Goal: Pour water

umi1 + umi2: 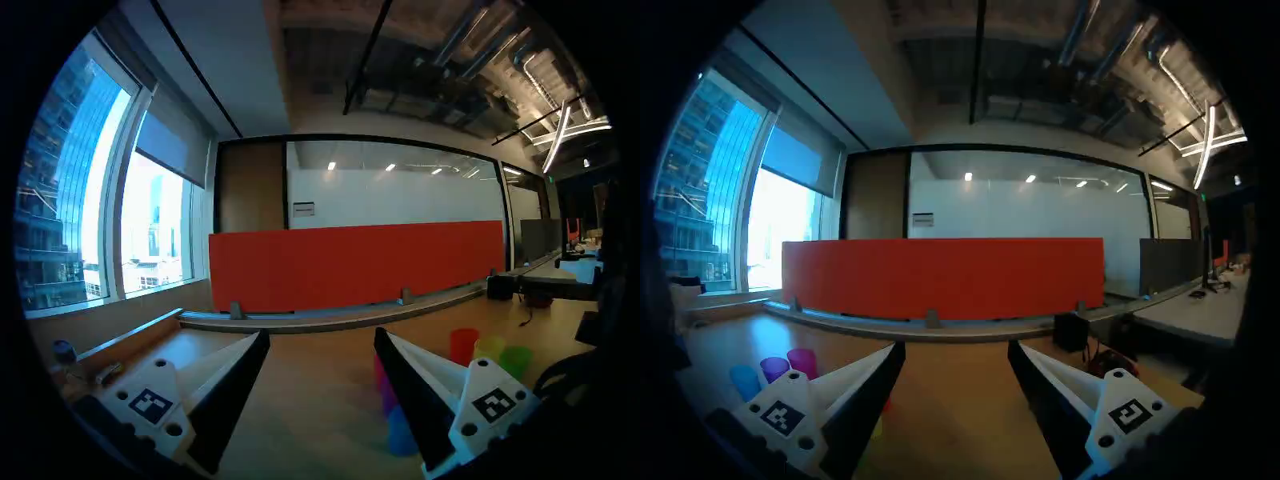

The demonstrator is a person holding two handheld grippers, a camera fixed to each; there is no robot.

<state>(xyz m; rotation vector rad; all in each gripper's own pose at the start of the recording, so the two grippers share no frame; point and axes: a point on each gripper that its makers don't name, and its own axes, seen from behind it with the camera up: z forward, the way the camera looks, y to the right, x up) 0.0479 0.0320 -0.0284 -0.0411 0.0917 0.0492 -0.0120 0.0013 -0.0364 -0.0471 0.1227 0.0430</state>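
Several coloured plastic cups stand on the wooden desk. In the left gripper view a red cup [463, 346], a yellow-green cup [490, 348] and a green cup [516, 361] sit right of my left gripper [320, 352], and a magenta cup [378, 374] and a blue cup [400, 432] show partly behind its right finger [416, 400]. My left gripper is open and holds nothing. In the right gripper view a blue cup [745, 381], a purple cup [774, 369] and a magenta cup [802, 361] stand at the left, beside my open, empty right gripper [956, 360].
An orange divider panel [356, 264] runs along the desk's far edge, with a glass wall behind it. Windows line the left side. A black box with cables [1072, 330] sits on the desk at the right, near another desk [1200, 312] with monitors.
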